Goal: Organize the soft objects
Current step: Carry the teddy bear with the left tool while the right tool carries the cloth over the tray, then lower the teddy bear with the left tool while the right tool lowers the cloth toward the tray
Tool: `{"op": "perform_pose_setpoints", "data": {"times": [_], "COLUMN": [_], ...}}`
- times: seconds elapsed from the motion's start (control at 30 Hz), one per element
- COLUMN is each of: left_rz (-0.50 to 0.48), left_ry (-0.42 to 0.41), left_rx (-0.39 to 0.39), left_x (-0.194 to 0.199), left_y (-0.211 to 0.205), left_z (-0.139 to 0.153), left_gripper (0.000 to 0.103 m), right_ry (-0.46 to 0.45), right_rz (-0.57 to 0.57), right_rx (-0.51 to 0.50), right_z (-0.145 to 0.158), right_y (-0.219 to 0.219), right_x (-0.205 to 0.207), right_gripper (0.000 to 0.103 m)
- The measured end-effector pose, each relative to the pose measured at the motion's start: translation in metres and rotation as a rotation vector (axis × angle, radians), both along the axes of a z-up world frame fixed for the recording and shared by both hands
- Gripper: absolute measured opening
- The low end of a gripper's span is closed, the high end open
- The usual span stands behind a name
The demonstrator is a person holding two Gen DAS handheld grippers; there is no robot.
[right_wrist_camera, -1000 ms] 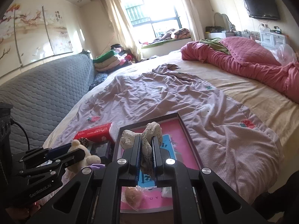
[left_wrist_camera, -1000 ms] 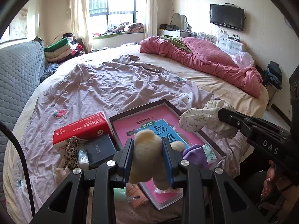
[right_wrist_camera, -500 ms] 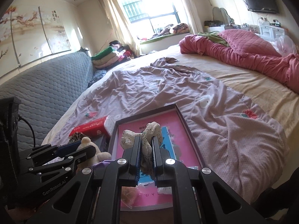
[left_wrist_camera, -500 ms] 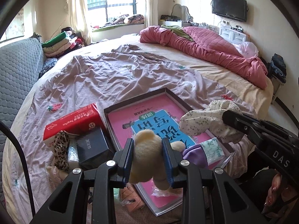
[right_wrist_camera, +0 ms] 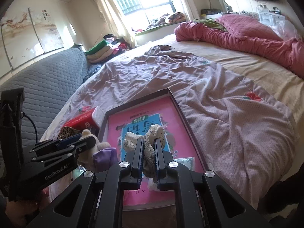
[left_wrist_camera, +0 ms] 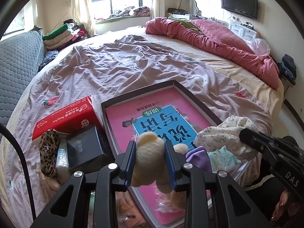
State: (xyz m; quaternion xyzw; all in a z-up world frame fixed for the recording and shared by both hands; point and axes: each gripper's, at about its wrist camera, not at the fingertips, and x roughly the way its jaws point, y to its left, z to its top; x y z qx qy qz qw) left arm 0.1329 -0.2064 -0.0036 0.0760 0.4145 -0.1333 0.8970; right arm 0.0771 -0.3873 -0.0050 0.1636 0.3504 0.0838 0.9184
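A shallow dark-rimmed box (left_wrist_camera: 195,98) lies open on the mauve quilt (left_wrist_camera: 117,64) of the bed. Flat in the box lies a pink book with a blue panel (left_wrist_camera: 163,121), and at the box's near end sit a clear crumpled wrapper (left_wrist_camera: 165,203) and a small pale green packet (left_wrist_camera: 224,157).

Over the near part of the box, the left gripper (left_wrist_camera: 150,161) has its blue pads pressed on the sides of a cream plush bear (left_wrist_camera: 148,152); its jaws stand partway open around the body. The bear is fuzzy and pale yellow, head up, with a piece of purple cloth (left_wrist_camera: 197,155) just to the right of it.

Over the same end of the box, the right gripper (right_wrist_camera: 148,156) has its jaws nearly closed, pinching a bunched white cloth with tiny dark flowers (right_wrist_camera: 152,133), which bulges out above the fingers.

To the left of the box lie a red tissue pack (left_wrist_camera: 64,117), a dark box (left_wrist_camera: 85,148) and a leopard-print scrunchie (left_wrist_camera: 48,152). Beyond the box, at the far side of the bed, a pink duvet (left_wrist_camera: 218,41) lies heaped
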Motion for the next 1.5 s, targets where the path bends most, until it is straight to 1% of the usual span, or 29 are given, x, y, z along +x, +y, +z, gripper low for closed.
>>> {"op": "perform_pose_setpoints", "data": {"times": [0.23, 0.37, 0.8, 1.07, 1.13, 1.2, 1.3, 1.4, 1.5], "left_rz": [0.009, 0.024, 0.049, 0.067, 0.079, 0.093, 0.105, 0.095, 0.087], "left_ry": [0.026, 0.024, 0.059, 0.078, 0.084, 0.09, 0.105, 0.102, 0.095], "left_rx": [0.015, 0.032, 0.035, 0.022, 0.026, 0.029, 0.015, 0.024, 0.015], "left_x": [0.008, 0.012, 0.02, 0.023, 0.024, 0.025, 0.027, 0.026, 0.024], "left_y": [-0.003, -0.003, 0.002, 0.007, 0.009, 0.012, 0.015, 0.013, 0.012], "left_z": [-0.012, -0.016, -0.03, -0.036, -0.037, -0.039, -0.041, -0.042, -0.041], "left_gripper": [0.031, 0.031, 0.031, 0.03, 0.028, 0.024, 0.024, 0.024, 0.024], "right_ry": [0.014, 0.024, 0.074, 0.092, 0.095, 0.102, 0.107, 0.104, 0.1], "right_rz": [0.017, 0.02, 0.021, 0.023, 0.027, 0.031, 0.039, 0.046, 0.041], "right_rx": [-0.014, -0.008, -0.019, -0.024, -0.026, -0.033, -0.052, -0.073, -0.088], "right_z": [-0.008, -0.013, -0.033, -0.041, -0.042, -0.044, -0.045, -0.045, -0.043], "right_y": [0.007, 0.009, 0.008, 0.007, 0.009, 0.011, 0.015, 0.018, 0.019], "right_x": [0.005, 0.009, 0.016, 0.018, 0.018, 0.019, 0.02, 0.02, 0.019], "right_gripper": [0.011, 0.011, 0.011, 0.012, 0.012, 0.013, 0.014, 0.015, 0.016]}}
